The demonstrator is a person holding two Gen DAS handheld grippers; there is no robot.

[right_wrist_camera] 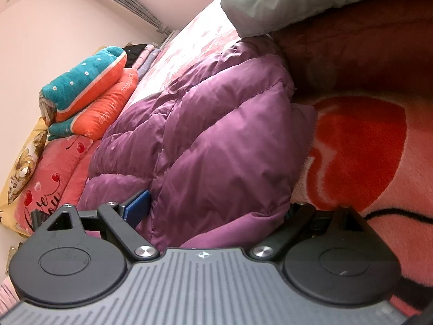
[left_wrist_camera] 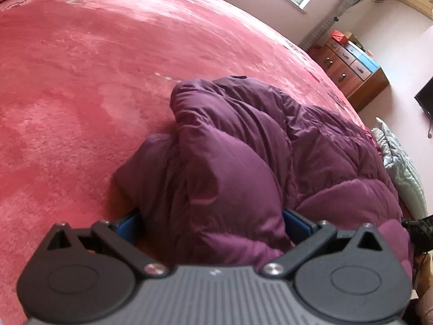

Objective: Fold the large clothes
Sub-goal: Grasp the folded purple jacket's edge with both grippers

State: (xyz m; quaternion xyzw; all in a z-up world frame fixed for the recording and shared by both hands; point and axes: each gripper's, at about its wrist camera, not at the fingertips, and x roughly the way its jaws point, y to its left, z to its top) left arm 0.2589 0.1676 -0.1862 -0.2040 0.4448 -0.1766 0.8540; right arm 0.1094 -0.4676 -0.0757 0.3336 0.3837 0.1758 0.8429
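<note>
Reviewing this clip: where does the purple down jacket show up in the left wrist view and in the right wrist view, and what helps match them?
Left wrist view: the purple down jacket fills centre to lower right, bunched between the left tongs.
Right wrist view: it fills the centre, running into the right tongs.
Shared landmark: the pink bedspread under the jacket.

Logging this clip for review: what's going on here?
A person works two handheld grippers on a purple puffer jacket lying bunched on a pink plush bedspread. The left gripper and right gripper each have jacket fabric between their fingers. The jacket is not yet neatly folded.
</note>
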